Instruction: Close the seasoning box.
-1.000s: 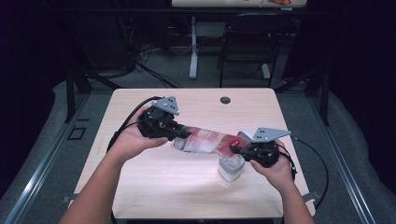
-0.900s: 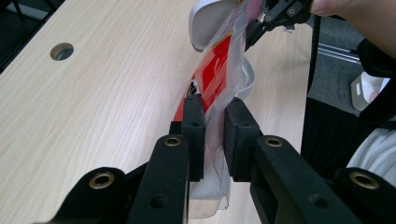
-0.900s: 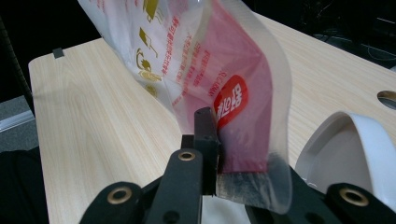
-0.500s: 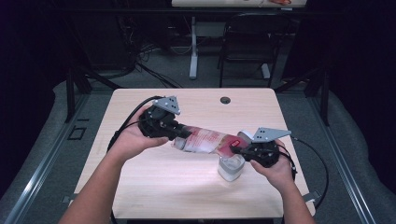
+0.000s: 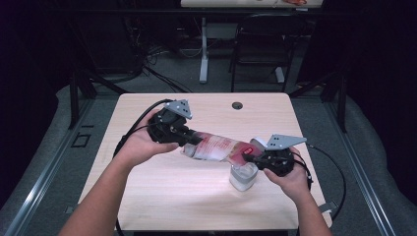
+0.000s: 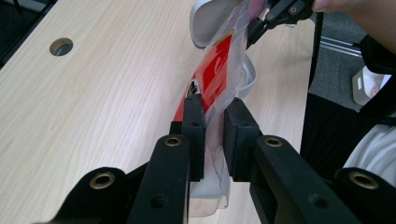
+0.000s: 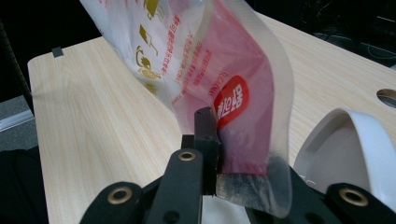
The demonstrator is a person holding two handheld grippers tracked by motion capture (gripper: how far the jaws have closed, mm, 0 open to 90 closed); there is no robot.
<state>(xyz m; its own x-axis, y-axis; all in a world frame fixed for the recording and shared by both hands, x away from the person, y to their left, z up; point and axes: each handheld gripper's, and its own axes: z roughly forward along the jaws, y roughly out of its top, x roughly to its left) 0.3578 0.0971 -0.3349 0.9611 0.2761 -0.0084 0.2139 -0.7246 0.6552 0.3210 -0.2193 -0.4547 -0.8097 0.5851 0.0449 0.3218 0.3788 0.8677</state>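
So the table point(image 5: 162, 196) is light wood grain with rounded corners and one round cable hole point(image 5: 237, 105) near the far edge. The room around it is dark, with grey carpet, a black chair point(image 5: 258, 54) and the leg of another desk point(image 5: 203, 49) behind.

Count-wise: one plastic bag point(image 5: 216, 147) with red print, one white cup point(image 5: 243, 177), two grippers.

The bag is stretched in the air over the middle of the table, running from the left gripper point(image 5: 189, 140) down toward the right gripper point(image 5: 248, 157). The left gripper's jaws are clamped on one end of the bag, and the right gripper's jaws are pinched together on the other end. The cup sits on the table near the right edge, just under the right gripper's end of the bag.
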